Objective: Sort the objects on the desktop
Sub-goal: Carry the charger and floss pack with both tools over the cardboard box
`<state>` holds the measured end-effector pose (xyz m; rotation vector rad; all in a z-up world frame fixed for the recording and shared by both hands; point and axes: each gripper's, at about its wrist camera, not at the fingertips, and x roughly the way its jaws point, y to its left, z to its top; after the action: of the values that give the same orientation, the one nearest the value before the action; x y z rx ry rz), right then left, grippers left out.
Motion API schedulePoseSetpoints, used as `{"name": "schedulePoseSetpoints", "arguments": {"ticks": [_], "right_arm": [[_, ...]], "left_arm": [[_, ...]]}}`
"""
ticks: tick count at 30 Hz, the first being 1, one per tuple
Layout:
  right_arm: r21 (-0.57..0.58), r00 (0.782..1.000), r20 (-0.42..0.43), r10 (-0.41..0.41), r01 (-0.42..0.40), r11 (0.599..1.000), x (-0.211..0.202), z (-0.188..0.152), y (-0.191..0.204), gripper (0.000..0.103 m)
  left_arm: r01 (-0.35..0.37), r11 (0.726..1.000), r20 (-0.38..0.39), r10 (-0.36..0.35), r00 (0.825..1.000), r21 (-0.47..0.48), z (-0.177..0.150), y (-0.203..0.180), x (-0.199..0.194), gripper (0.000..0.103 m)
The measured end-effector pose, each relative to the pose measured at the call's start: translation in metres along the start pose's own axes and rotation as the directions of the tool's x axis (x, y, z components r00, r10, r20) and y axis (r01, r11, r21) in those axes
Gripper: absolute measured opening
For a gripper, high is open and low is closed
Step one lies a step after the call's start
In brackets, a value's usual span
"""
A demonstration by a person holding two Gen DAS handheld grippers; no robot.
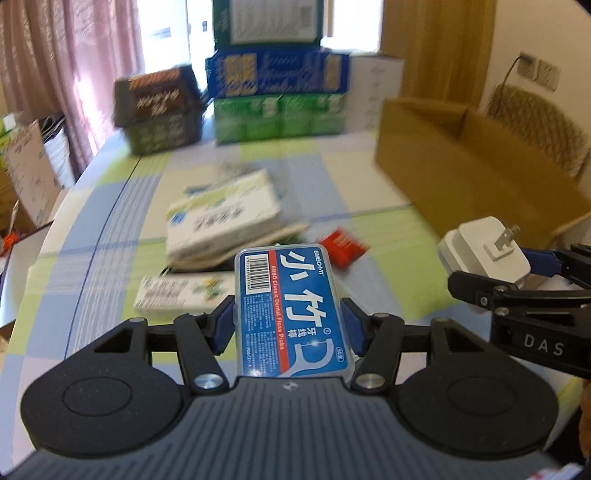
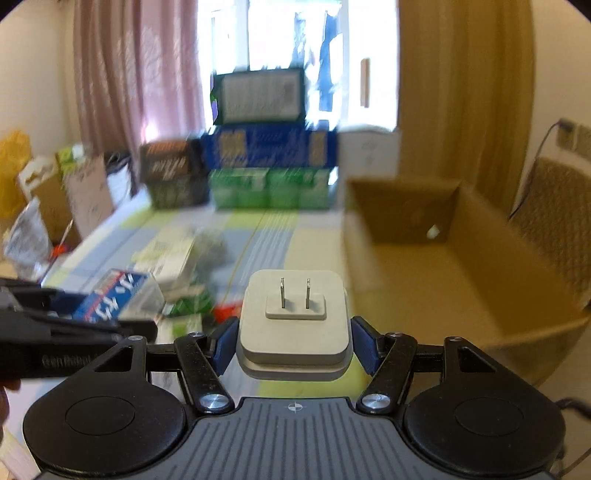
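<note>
The left gripper [image 1: 290, 319] is clamped on one blue-labelled box of dental floss picks [image 1: 291, 314], its two blue pads pressing the long sides; the box is held in the air above the near edge of the table [image 1: 369, 192], label up. The right gripper [image 2: 293, 341] is closed on one white two-pin plug adapter [image 2: 293, 325], the two metal prongs pointing away from the camera. In the left wrist view this adapter [image 1: 484, 251] and the right gripper [image 1: 517, 280] appear at the right, beside the floss box and apart from it.

The table carries a checked cloth of blue, green and yellow. Near its middle lies a loose pile: one large white carton [image 1: 221, 214] with blue and green print, one narrower white carton [image 1: 181, 295] nearer the near edge, and one small red packet [image 1: 343, 247] just to the right of them. Other things under the pile are too blurred to name.

One open cardboard box [image 2: 424, 251] stands along the right edge of the table. At the far edge stand stacked cartons: one green [image 1: 280, 118] at the bottom, one blue [image 1: 277, 74] on it, a dark green one [image 1: 266, 22] on top, and one brown carton [image 1: 159, 96] to the left on another dark one.
</note>
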<state>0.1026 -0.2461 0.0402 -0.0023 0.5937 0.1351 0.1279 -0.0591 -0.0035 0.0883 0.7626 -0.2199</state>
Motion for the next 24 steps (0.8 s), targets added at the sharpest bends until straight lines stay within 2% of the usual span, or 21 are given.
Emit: {"name": "schedulePoseSetpoints", "arguments": {"ticks": [4, 12, 17, 24], "right_arm": [[0.01, 0.999, 0.029, -0.046, 0.046, 0.999, -0.016, 0.028, -0.038, 0.062], [0.035, 0.99, -0.029, -0.14, 0.141, 0.989, -0.006, 0.041, -0.129, 0.062], [0.065, 0.989, -0.067, -0.135, 0.14, 0.988, 0.004, 0.037, -0.171, 0.062], [0.062, 0.987, -0.095, -0.129, 0.135, 0.989, 0.022, 0.032, -0.19, 0.062]], "left_arm": [[0.047, 0.998, 0.041, -0.049, 0.998, 0.047, 0.031, -0.037, -0.014, 0.054], [0.163, 0.977, 0.076, -0.174, 0.982, 0.139, 0.084, -0.124, -0.014, 0.054], [0.213, 0.96, 0.053, -0.226, 0.973, 0.183, 0.103, -0.169, 0.014, 0.054], [0.251, 0.936, 0.013, -0.262, 0.965, 0.249, 0.113, -0.211, 0.045, 0.055]]}}
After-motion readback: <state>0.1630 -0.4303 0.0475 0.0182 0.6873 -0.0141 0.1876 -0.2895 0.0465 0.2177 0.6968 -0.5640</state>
